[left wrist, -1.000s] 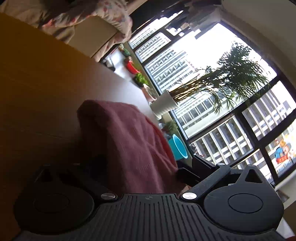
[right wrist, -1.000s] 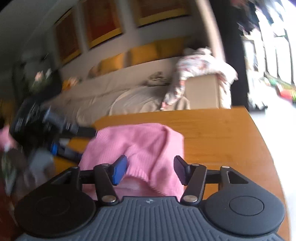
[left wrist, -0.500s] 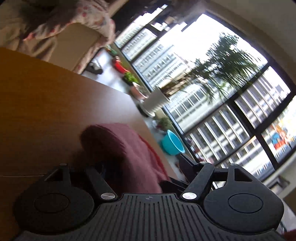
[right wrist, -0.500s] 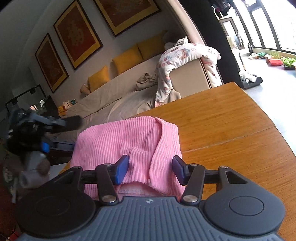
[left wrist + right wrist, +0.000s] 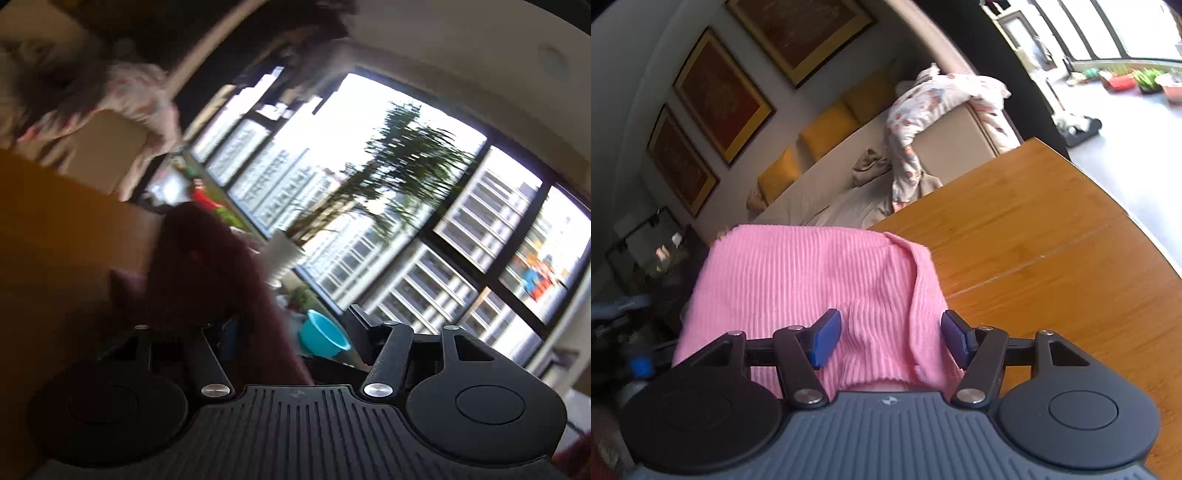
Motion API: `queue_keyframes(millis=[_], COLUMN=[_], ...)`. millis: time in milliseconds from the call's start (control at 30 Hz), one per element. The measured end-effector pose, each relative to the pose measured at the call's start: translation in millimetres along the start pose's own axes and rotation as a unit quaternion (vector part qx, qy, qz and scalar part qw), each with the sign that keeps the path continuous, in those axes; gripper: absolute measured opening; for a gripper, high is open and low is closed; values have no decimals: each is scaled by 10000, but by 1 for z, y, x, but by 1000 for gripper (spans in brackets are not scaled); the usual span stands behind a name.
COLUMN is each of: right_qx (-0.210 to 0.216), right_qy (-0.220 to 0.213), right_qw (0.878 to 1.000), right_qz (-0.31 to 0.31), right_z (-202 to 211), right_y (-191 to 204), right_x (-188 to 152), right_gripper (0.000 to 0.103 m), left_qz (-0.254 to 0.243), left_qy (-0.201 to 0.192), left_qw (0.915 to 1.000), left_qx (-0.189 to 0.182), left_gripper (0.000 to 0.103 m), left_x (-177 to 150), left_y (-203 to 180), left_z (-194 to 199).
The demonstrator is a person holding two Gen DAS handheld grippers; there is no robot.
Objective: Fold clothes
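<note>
A pink ribbed knit garment (image 5: 812, 284) lies folded on the wooden table (image 5: 1052, 240), right in front of my right gripper (image 5: 890, 341). The right gripper is open, its blue pads on either side of the garment's near hem and just above it. In the blurred left wrist view the same garment (image 5: 207, 273) looks dark maroon against the window. It passes between the fingers of my left gripper (image 5: 288, 332), which stand wide apart and hold nothing. The left gripper's body (image 5: 631, 354) shows at the far left of the right wrist view.
A beige sofa (image 5: 849, 177) with yellow cushions and a floral blanket (image 5: 923, 107) stands behind the table. The table's rounded edge (image 5: 1145, 229) runs along the right. A large window, a potted palm (image 5: 284, 254) and a turquoise tub (image 5: 321, 336) lie beyond the table.
My right gripper has tilted and moved a little nearer over the garment's hem, jaws still open. My left gripper has swung fast, blurring its view, and the garment now rises higher in front of it.
</note>
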State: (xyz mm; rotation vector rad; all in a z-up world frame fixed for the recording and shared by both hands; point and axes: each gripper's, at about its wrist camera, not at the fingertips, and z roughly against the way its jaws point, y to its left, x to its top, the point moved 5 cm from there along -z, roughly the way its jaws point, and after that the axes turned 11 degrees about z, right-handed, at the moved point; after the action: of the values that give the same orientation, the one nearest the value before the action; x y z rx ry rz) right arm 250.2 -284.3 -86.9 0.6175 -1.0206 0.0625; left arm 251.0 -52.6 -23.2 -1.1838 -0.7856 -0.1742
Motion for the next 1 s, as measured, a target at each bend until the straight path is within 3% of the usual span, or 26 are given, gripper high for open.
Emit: queue_keyframes(millis=[133, 200, 267, 333, 467, 600, 733, 767, 800, 833, 933, 1000], right_qx=[-33, -19, -4, -34, -273, -381, -380, -396, -431, -468, -581, -589], right_qy=[-96, -209, -338, -403, -312, -119, -315, -457, -582, -704, -1067, -1214], right_qw=[9999, 9998, 9994, 9992, 9986, 9926, 9928, 9936, 9941, 9942, 9924, 9908], right_qz=[28, 3, -44, -56, 324, 1150, 1093, 955, 809, 660, 211, -50], right_z=[2, 5, 9, 11, 6, -2, 7, 13, 19, 25, 44, 51], right_y=[4, 5, 3, 2, 13, 39, 35, 30, 23, 15, -7, -19], right_x=[-1, -2, -1, -1, -1, -2, 1, 2, 3, 3, 6, 7], right_gripper=[61, 61, 65, 68, 68, 68, 68, 69, 69, 70, 75, 76], left_qz=[-93, 173, 513, 941, 1854, 2229, 1915, 1714, 1426, 1090, 251, 60], left_qy=[122, 31, -233, -519, -815, -257, 371, 359, 309, 257, 134, 185], left_qw=[9997, 9991, 9962, 9908, 9740, 9681, 9718, 9740, 9772, 9805, 9893, 9944], left_qx=[172, 379, 665, 826, 1016, 1116, 1325, 1437, 1541, 1614, 1434, 1035], left_gripper=[63, 64, 74, 97, 101, 103, 103, 102, 89, 68, 51, 48], left_x=[-3, 4, 18, 30, 46, 43, 20, 17, 16, 17, 24, 28], left_y=[1, 19, 38, 56, 91, 107, 98, 94, 87, 77, 39, 17], left_z=[-17, -18, -10, 7, 36, 14, -30, -35, -40, -43, -53, -65])
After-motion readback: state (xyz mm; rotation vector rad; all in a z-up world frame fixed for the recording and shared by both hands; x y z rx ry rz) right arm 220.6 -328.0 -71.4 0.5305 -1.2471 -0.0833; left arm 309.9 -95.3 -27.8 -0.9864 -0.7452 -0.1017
